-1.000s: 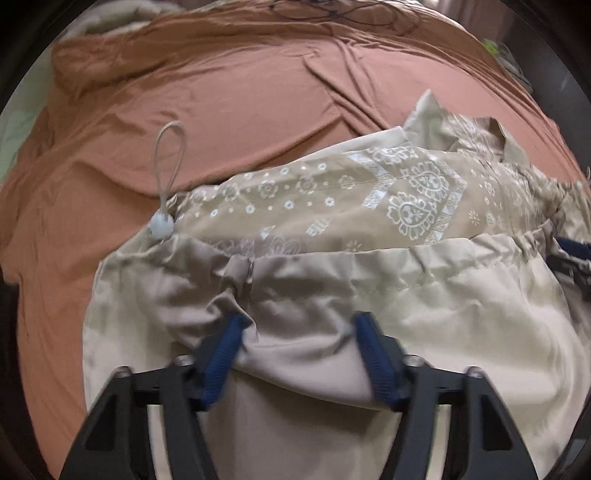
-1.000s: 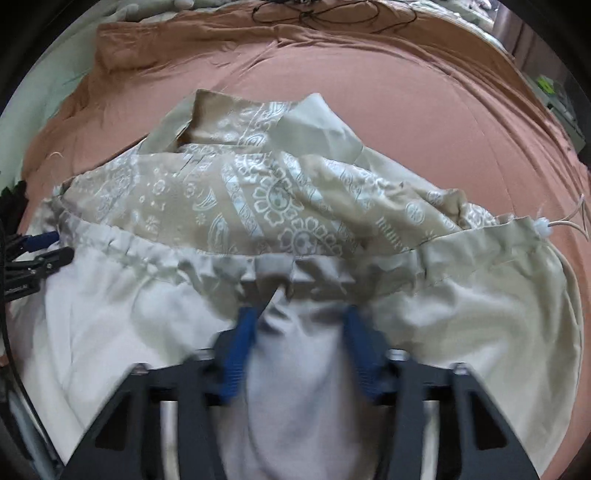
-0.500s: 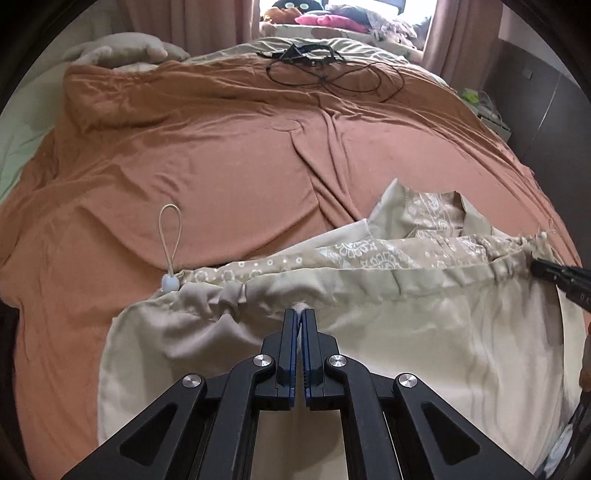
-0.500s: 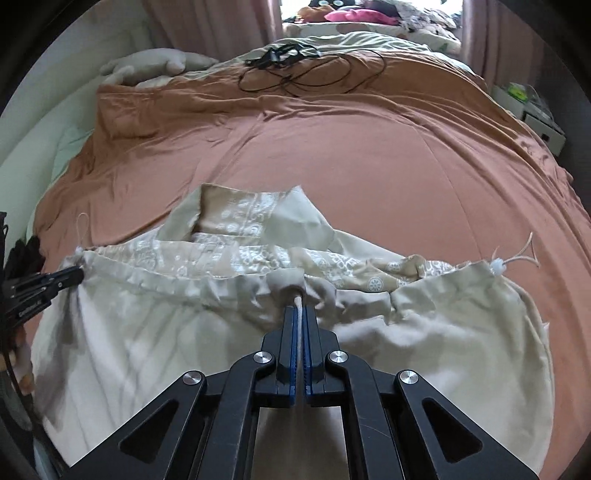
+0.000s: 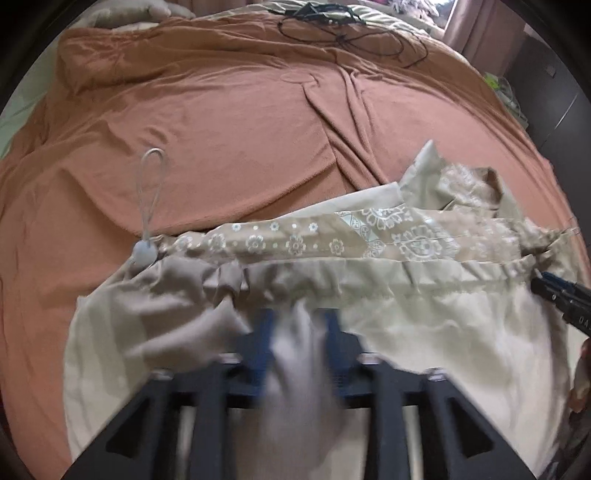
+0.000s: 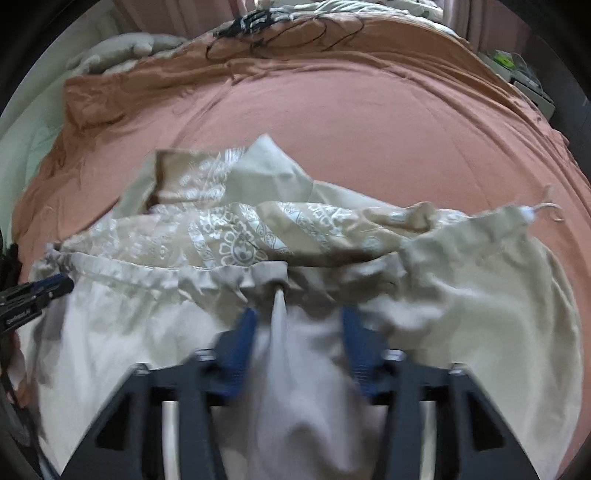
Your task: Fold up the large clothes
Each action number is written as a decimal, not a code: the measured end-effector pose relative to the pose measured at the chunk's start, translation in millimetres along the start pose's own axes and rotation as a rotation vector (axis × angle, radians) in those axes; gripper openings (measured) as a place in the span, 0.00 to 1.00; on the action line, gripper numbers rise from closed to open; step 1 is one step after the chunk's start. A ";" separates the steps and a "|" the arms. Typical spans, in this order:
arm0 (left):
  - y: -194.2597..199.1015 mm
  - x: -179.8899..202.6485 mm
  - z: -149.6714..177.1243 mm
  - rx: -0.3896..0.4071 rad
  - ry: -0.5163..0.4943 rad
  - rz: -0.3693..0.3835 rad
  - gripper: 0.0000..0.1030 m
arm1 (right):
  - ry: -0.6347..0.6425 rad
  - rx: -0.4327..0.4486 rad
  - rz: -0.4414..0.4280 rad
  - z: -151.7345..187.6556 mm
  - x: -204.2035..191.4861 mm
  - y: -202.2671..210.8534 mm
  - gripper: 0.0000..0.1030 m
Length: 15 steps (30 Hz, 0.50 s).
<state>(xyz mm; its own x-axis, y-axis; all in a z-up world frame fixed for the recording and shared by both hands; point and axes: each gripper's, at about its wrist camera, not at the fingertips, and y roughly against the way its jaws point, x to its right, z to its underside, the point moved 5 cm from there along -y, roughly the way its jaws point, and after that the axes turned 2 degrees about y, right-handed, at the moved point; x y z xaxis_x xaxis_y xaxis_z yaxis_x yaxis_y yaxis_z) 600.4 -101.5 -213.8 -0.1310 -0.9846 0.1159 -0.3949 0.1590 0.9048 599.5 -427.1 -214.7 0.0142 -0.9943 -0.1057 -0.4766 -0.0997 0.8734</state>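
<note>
A large beige garment (image 5: 443, 332) with a white-patterned inner side lies bunched on the bed; its gathered drawstring hem runs across both views. My left gripper (image 5: 299, 332) is opening, and a blurred fold of the hem cloth stands between its blue pads. My right gripper (image 6: 299, 332) is opening too; a thin ridge of the garment (image 6: 480, 295) sits between its pads with a gap on each side. Each gripper shows at the edge of the other's view: the right gripper (image 5: 554, 291), the left gripper (image 6: 40, 291). A cord loop with a white toggle (image 5: 146, 251) hangs off the hem's left end.
A rust-brown bedspread (image 5: 221, 110) covers the bed beyond the garment. Black cables (image 5: 332, 26) lie at its far end. A grey pillow (image 6: 122, 51) sits at the far left, and a small stand with green items (image 6: 517, 66) at the far right.
Half a second ago both grippers were shut on the hem. Now both sets of jaws stand apart, with the cloth loose between them. Both views have tipped down, closer to the garment.
</note>
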 end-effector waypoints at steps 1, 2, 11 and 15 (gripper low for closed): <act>9.3 -1.6 1.3 0.020 0.012 0.017 0.61 | -0.002 0.010 -0.002 1.6 1.5 8.0 0.52; 22.6 -5.5 3.4 0.049 0.029 0.031 0.72 | -0.003 0.014 -0.002 3.1 2.0 14.8 0.52; 89.7 -45.2 44.6 0.115 0.110 0.039 0.75 | -0.031 0.054 -0.043 32.4 -6.3 85.8 0.52; 119.3 -62.6 68.7 0.143 0.135 0.038 0.75 | -0.030 0.067 -0.044 47.7 -17.5 109.1 0.52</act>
<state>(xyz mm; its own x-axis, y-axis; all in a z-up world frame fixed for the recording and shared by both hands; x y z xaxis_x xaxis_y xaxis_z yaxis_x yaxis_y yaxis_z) 499.0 -15.9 -141.3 -0.0293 -0.9770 0.2110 -0.5182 0.1954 0.8326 505.4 -418.7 -140.2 0.0103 -0.9874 -0.1582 -0.5340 -0.1392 0.8339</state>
